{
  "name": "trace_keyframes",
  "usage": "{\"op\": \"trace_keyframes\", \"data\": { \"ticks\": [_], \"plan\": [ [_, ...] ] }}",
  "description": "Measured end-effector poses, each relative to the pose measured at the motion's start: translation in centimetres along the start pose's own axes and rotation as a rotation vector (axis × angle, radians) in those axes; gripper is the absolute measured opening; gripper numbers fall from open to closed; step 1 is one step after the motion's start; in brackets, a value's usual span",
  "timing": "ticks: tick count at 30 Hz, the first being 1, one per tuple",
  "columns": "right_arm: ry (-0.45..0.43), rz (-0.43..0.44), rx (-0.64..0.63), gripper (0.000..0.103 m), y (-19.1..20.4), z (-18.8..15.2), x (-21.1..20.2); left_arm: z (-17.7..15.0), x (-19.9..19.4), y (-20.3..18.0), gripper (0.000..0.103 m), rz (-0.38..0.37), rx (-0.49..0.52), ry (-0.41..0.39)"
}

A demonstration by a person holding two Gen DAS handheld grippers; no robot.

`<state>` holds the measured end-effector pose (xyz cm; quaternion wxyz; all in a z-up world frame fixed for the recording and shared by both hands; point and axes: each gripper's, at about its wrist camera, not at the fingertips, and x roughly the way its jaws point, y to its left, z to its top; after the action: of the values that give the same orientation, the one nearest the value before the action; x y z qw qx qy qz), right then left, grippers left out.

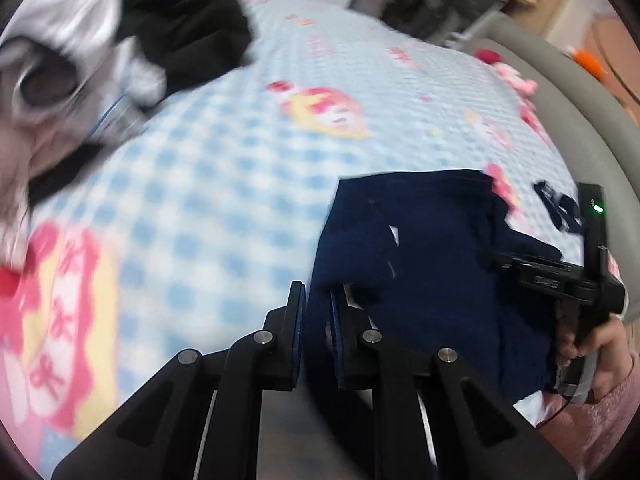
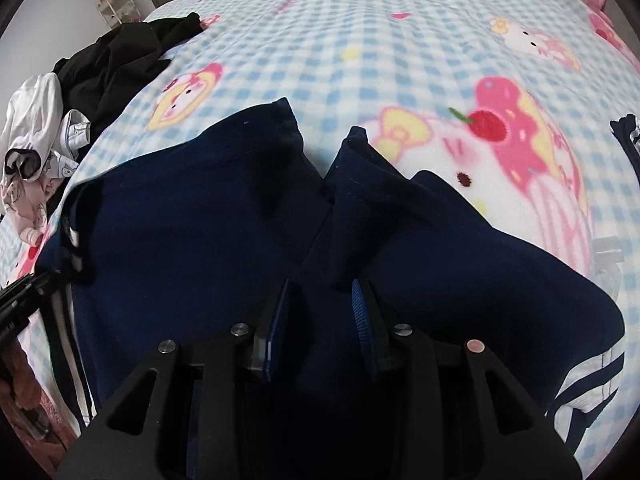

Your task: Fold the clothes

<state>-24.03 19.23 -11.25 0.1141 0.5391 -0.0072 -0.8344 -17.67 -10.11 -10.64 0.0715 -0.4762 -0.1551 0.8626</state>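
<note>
garment: navy trousers on the bed, legs spread apart, pointing away
left tongs: clamped on a navy edge
right tongs: parted, navy cloth between the pads, grip unclear
step tip: lift both holds level, keep the hems aligned
clutter: black clothes, white pile left of trousers, well apart

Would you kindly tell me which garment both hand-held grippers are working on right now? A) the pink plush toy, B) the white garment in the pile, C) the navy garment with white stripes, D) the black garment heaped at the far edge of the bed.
C: the navy garment runs between the fingers of the left hand-held gripper and the right hand-held gripper, while the black garment and white garment lie apart.
</note>
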Motion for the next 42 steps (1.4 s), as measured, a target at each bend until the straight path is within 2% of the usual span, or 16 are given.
{"op": "trace_keyframes", "data": {
  "ticks": [1, 3, 5, 8, 9, 11, 14, 15, 18, 24, 27, 30, 33, 36, 39, 42],
  "plan": [
    [-0.004, 0.001, -0.009, 0.032, 0.1, 0.2, -0.3, 0.1, -0.1, 0.5, 0.019, -0.006, -0.007, 0.001],
    [-0.011, 0.002, -0.026, 0.032, 0.4, 0.6, -0.8, 0.3, -0.6, 1.0, 0.047, -0.001, -0.008, -0.012],
    [-0.037, 0.013, -0.042, 0.035, 0.7, 1.5, -1.7, 0.5, -0.8, 0.3, 0.057, -0.040, 0.046, -0.015],
    [-0.079, 0.025, -0.082, 0.055, 1.4, 4.0, -2.8, 1.4, 0.3, -0.6, 0.056, -0.031, 0.104, -0.014],
    [-0.077, 0.020, -0.100, 0.056, 1.6, 4.7, -2.5, 1.8, 0.8, -0.3, 0.046, -0.022, 0.086, -0.012],
    [-0.043, -0.002, -0.136, 0.056, 1.8, 6.1, -0.8, 2.6, 2.0, 0.6, 0.020, -0.031, 0.023, 0.003],
    [0.028, 0.032, -0.145, 0.050, 1.8, 6.9, 1.9, 2.5, 1.6, 1.1, 0.010, -0.032, -0.022, -0.027],
    [0.041, 0.048, -0.142, 0.042, 1.7, 6.9, 2.5, 2.4, 1.3, 1.2, 0.009, -0.026, -0.028, -0.040],
    [0.022, 0.075, -0.130, 0.031, 1.7, 6.7, 3.0, 2.0, 0.6, 1.5, 0.008, 0.022, -0.025, -0.056],
    [-0.115, 0.031, -0.084, 0.031, 1.9, 6.9, 2.1, 1.7, 1.5, 3.8, 0.014, 0.035, -0.084, 0.000],
    [-0.145, 0.026, -0.037, 0.031, 1.4, 7.3, 1.8, 1.5, -0.4, 3.3, 0.026, 0.036, -0.076, -0.093],
    [-0.096, 0.038, -0.107, 0.032, 2.3, 7.0, 2.2, 1.7, -1.3, 1.4, 0.026, 0.042, 0.011, -0.130],
    [-0.020, -0.022, -0.133, 0.032, 2.8, 7.3, 4.6, 2.0, 0.9, 0.4, 0.026, 0.170, 0.074, -0.049],
    [-0.044, 0.001, -0.063, 0.032, 2.3, 7.3, 3.7, 2.2, 1.0, 0.7, 0.026, 0.253, 0.039, 0.018],
    [-0.103, 0.049, -0.033, 0.032, 2.3, 6.5, 0.3, 0.9, -3.0, -1.3, 0.036, 0.108, 0.051, -0.053],
    [-0.148, 0.107, -0.060, 0.040, 2.8, 3.0, -4.6, -1.9, -4.1, -3.7, 0.037, -0.024, 0.075, -0.031]
  ]
}}
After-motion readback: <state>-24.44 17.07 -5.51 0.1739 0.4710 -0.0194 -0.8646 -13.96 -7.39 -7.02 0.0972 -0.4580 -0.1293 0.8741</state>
